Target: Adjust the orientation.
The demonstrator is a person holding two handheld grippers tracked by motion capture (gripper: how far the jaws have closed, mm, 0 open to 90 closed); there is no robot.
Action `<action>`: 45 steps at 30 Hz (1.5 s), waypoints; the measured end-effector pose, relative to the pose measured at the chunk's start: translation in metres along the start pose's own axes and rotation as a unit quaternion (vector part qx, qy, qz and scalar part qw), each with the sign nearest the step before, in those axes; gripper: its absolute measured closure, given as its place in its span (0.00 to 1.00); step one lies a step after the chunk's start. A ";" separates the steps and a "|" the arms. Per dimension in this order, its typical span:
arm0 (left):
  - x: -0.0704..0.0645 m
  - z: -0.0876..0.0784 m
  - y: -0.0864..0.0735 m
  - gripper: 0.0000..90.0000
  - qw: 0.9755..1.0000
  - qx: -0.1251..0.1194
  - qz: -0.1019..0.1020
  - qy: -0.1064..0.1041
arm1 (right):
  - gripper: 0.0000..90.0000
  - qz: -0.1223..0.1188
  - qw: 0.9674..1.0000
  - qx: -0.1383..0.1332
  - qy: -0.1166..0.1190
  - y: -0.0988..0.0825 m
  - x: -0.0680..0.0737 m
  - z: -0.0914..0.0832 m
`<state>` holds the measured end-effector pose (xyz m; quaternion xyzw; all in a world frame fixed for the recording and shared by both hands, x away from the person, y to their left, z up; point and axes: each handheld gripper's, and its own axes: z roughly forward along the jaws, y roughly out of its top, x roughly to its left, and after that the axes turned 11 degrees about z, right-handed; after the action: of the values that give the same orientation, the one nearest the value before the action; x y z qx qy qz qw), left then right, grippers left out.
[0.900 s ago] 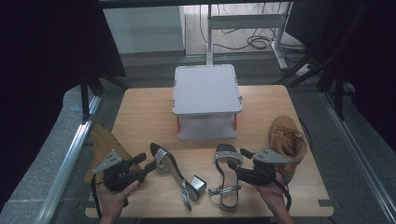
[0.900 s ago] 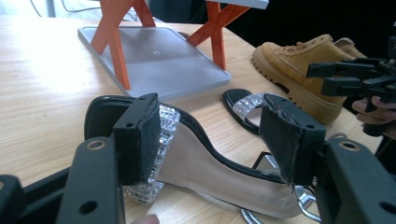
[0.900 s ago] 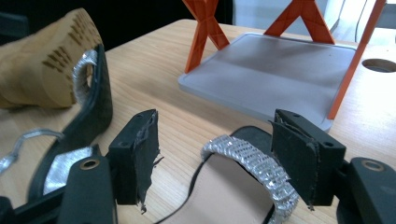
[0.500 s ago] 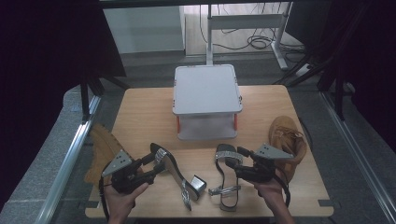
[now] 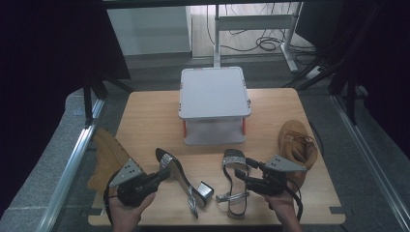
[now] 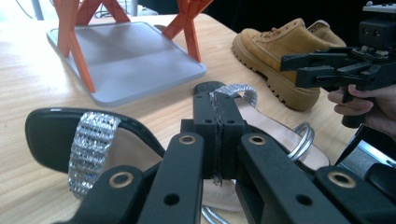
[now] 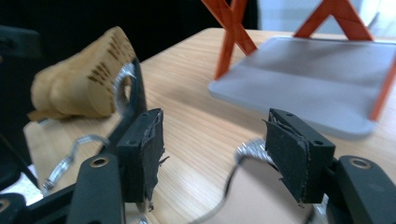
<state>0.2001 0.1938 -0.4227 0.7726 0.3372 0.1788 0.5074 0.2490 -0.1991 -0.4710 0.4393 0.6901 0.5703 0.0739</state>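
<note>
Two black high-heeled sandals with silver straps lie near the table's front edge. My left gripper (image 5: 162, 175) is shut with nothing in it, its tips beside the left sandal (image 5: 180, 175). In the left gripper view the closed jaws of the left gripper (image 6: 217, 135) point over that sandal's silver strap (image 6: 91, 140). My right gripper (image 5: 246, 171) stands open at the right side of the right sandal (image 5: 233, 186). Seen along the right gripper (image 7: 222, 158), that sandal's silver strap (image 7: 247, 149) lies low between the pads, untouched.
A grey stand (image 5: 213, 92) on orange legs sits at the table's middle back. One tan boot (image 5: 297, 147) lies at the right, behind the right gripper. Another tan boot (image 5: 106, 157) lies off the table's left edge.
My left gripper has shifted a little to the right, closer to the left sandal. The right gripper and both sandals have hardly moved.
</note>
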 end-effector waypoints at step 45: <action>-0.029 0.063 -0.048 1.00 0.993 0.119 0.001 -0.008 | 0.42 0.033 0.997 -0.010 -0.062 -0.009 -0.019 -0.013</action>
<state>0.2026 0.1442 -0.4908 0.8292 0.3515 0.1319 0.4141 0.2480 -0.2215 -0.4821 0.4957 0.6635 0.5510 0.1024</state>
